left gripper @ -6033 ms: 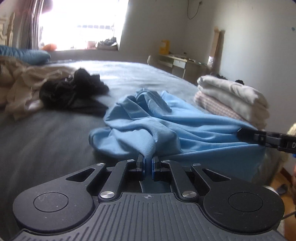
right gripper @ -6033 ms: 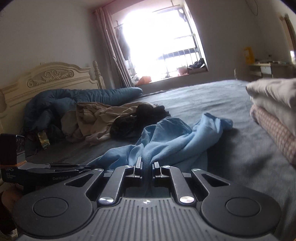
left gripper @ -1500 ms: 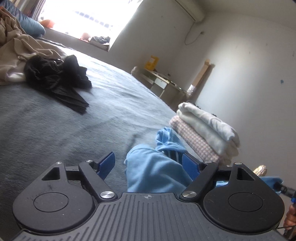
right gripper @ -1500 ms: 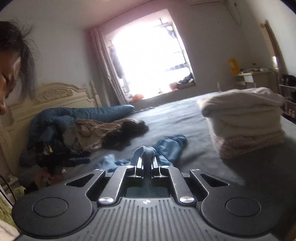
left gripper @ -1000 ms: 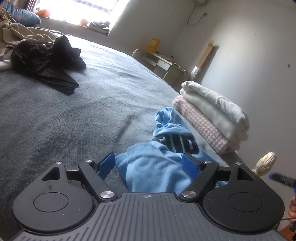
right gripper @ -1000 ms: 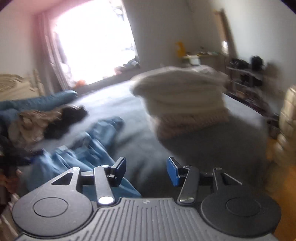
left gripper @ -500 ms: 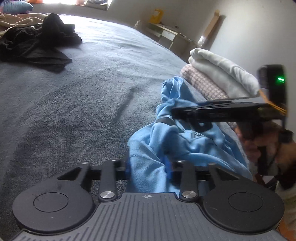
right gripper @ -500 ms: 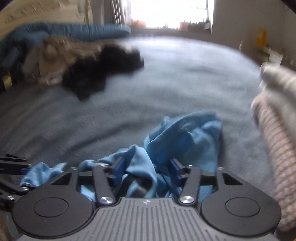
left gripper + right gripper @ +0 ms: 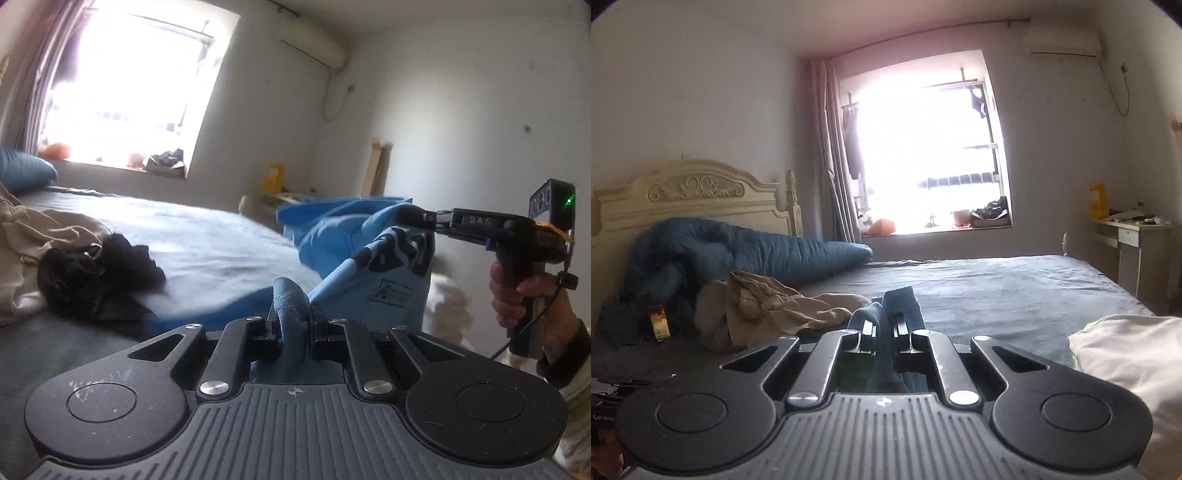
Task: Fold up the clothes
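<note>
Left wrist view, left edge: crumpled black garment (image 9: 92,273) on grey bed (image 9: 207,236). Lower centre: left tongs (image 9: 293,325) clenched on light blue cotton shirt (image 9: 373,266), stretched mid-frame, lifted. Right: right tongs (image 9: 430,220) pinching shirt's far edge. Right wrist view, centre: right tongs (image 9: 884,330) clamped on blue cloth.

Two black hand-held grippers are in play: the left hand-held gripper (image 9: 293,325) and the right hand-held gripper (image 9: 428,218), each pinching the one light blue printed cotton shirt (image 9: 388,266). One wide bed with a grey sheet (image 9: 1015,291) carries one crumpled black garment (image 9: 92,277), one rumpled beige garment (image 9: 768,310), one rolled dark blue quilt (image 9: 738,254) and one folded white garment (image 9: 1130,354). One cream carved headboard (image 9: 690,195), one bright window (image 9: 923,155), one small white desk (image 9: 1134,236), one yellow box (image 9: 1097,200).
</note>
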`<state>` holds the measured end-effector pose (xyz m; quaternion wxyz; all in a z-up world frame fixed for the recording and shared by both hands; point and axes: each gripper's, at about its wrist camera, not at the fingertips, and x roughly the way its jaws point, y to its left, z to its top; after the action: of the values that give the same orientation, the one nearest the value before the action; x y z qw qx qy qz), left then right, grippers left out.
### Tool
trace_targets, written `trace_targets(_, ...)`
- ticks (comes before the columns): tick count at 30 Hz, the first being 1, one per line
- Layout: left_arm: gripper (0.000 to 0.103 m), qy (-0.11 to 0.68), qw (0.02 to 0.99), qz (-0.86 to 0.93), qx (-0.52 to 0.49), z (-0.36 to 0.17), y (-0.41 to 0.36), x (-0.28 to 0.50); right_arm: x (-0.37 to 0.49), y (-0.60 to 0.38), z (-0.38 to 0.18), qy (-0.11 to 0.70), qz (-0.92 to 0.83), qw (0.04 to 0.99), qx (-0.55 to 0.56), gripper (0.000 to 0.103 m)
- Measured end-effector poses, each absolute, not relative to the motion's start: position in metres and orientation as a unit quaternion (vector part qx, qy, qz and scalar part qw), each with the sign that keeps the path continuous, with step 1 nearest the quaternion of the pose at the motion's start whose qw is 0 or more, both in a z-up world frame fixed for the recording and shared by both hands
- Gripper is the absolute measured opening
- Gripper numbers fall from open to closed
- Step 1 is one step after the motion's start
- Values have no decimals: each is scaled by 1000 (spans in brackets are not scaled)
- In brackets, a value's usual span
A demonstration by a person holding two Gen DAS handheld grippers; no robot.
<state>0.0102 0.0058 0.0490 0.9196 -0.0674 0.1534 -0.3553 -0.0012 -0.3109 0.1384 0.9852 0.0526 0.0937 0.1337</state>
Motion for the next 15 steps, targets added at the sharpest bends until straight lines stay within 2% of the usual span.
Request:
trace_targets(3,17,232,901,-364,-41,13,-1,3,-23,-314,99,127,109,983,72,9)
trace_targets(5,29,297,882,-364,-26,-17,-7,2,-22,-323,50,204,76,972,91,10)
trace_targets(7,33,349,867,-355,-27,-36,-7,1,-22,-331,0,279,42,953,110,12)
trace_targets(9,41,353,863,-360,-42,-36,4,-1,-26,-344,-31,334,19,933,132,15)
trace_targets(10,51,349,862,-363,-52,-33,10,-2,-31,-350,-41,348,13,926,142,16)
trace_targets(11,61,343,863,-366,-61,-30,16,-2,-39,-355,-39,340,9,928,152,22)
trace_targets(12,64,332,866,-368,-67,-24,20,-1,-45,-359,-31,330,5,931,157,35)
trace_targets(13,67,320,869,-369,-74,-18,25,1,-51,-363,-21,309,3,937,160,42)
trace_targets(14,68,313,873,-367,-76,-13,27,3,-57,-367,-11,289,1,943,162,49)
trace_targets(15,68,305,876,-364,-78,-9,29,6,-62,-371,-1,269,-1,949,164,51)
